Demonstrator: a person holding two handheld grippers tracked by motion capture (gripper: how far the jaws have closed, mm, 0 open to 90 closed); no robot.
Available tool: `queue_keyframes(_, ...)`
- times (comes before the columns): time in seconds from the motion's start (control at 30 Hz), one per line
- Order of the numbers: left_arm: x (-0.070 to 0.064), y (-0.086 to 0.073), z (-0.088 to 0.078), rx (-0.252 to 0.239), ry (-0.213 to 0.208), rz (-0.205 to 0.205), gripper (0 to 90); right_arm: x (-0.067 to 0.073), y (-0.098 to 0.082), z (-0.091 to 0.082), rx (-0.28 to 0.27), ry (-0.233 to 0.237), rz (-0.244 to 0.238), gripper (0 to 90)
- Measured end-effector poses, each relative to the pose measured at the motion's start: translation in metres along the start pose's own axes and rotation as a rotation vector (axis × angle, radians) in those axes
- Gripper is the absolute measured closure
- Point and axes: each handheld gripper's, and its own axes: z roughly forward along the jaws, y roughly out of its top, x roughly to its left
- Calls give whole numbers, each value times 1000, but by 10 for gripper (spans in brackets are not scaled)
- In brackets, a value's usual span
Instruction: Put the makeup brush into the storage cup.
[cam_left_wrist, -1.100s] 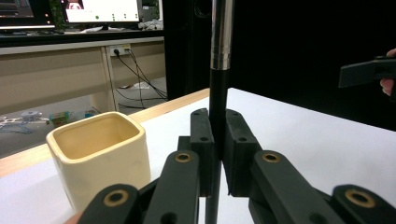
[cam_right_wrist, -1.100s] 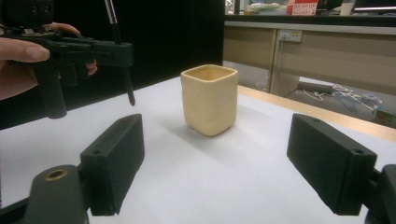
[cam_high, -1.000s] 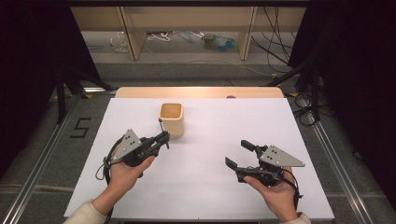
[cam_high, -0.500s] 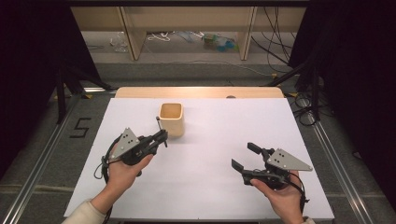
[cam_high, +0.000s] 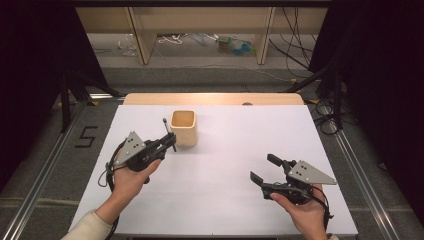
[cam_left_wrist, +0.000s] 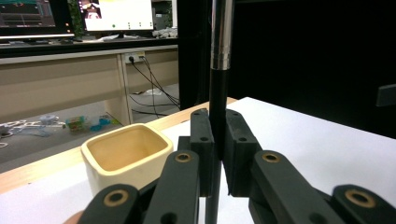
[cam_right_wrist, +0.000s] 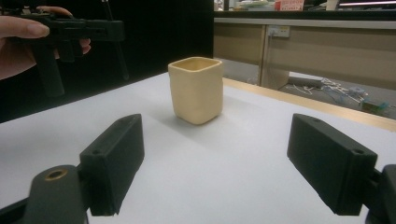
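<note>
Pen (cam_high: 167, 131) is standing upright, clamped between the jaws of the left gripper (cam_high: 171, 140), just beside the cream cup (cam_high: 183, 128) on the white table (cam_high: 220, 165). Right gripper (cam_high: 263, 169) is hovering well apart, jaws spread wide and empty.

The white rectangular bench (cam_high: 220, 200) has a strip of pale wood (cam_high: 212, 98) showing along its far edge, with a small dark spot (cam_high: 247, 104) on that strip. Grey floor surrounds it, and a black number five (cam_high: 85, 136) is marked on the floor just beside the bench's left edge. Metal rails (cam_high: 42, 187) run along the floor on both sides. Beyond the far edge stands a light wooden frame with upright legs (cam_high: 141, 35), and loose cables and some blue-green clutter (cam_high: 235, 45) lie under it. Black drapes (cam_high: 30, 60) close off both sides. In the left gripper view, lit monitor screens (cam_left_wrist: 116, 14) stand on a long beige counter (cam_left_wrist: 60, 88).
</note>
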Motion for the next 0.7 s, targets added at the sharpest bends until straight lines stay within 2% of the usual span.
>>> queue_keyframes(0.07, 3, 0, 1, 0, 9, 12, 838, 0, 0, 0, -2, 4, 5, 200)
queue_keyframes(0.13, 4, -1, 2, 2, 14, 5, 838, 0, 0, 0, 0, -1, 0, 200)
queue_keyframes(0.17, 5, -1, 3, 6, 15, 17, 839, 0, 0, 0, 0, 0, 1, 200)
queue_keyframes(0.27, 6, -2, 4, 7, 23, 6, 839, 0, 0, 0, -4, -2, 8, 199)
queue_keyframes(0.33, 7, -1, 5, 6, 25, 11, 839, 0, 0, -1, 15, -5, 3, 198)
queue_keyframes(0.5, 10, 0, 10, 8, 32, 24, 839, 0, -1, 1, 2, -3, 7, 199)
queue_keyframes(0.57, 10, 0, 11, 6, 35, 11, 839, -1, -1, 0, 7, -8, 3, 199)
queue_keyframes(0.7, 11, 1, 13, 9, 36, 17, 839, -1, -1, 0, 9, -16, 2, 197)
